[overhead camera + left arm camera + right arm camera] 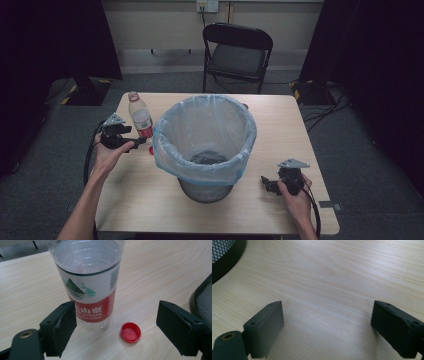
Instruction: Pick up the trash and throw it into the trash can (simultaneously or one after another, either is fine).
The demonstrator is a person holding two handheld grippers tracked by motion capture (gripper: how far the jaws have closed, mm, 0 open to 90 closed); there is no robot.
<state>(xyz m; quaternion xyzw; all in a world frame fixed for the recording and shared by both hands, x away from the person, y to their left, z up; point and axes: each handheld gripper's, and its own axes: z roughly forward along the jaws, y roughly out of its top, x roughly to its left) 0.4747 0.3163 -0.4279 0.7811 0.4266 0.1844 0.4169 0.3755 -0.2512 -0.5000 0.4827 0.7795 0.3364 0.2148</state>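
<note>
A clear plastic bottle with a red label [86, 287] is framed, ungripped, by the wide-open left gripper [115, 325]; a red cap [130, 332] lies off beside it. The right gripper [327, 327] is held wide open, empty. Binning is judged undone.

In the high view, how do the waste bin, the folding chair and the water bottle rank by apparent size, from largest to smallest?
1. Waste bin, clearly largest.
2. Folding chair; it stands farther from the camera, so its true size against the bin is unsure.
3. Water bottle, smallest.

- High view: overhead from the person's side, facing forward across the whole counter [280, 115].
- Left gripper view: low, close to the bottle [87, 282], which the high view shares.
- Right gripper view: close over bare counter.
</note>
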